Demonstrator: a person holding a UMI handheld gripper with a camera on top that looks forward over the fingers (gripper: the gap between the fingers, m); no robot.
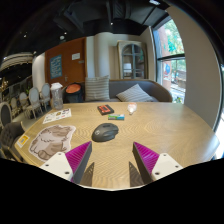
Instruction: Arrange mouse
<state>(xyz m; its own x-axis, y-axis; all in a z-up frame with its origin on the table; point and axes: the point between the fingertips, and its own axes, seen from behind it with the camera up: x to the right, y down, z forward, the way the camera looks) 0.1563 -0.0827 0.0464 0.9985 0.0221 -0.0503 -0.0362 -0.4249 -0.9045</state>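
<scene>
fingers [111, 161] spread wide apart, gripping nothing, hovering over wooden tabletop [150, 125]. dark mouse [105, 131] lying beyond them at 12 o'clock, well apart. patterned mat [50, 141] at 10 o'clock from fingers.

Round wooden table [120, 150] in a room. On it, a printed sheet [50, 141] at the near left, a paper [58, 115] further back, a dark booklet [105, 109], a small teal thing [117, 118]. Behind, grey sofa [125, 92] with cushion [134, 93], window [170, 55].
</scene>
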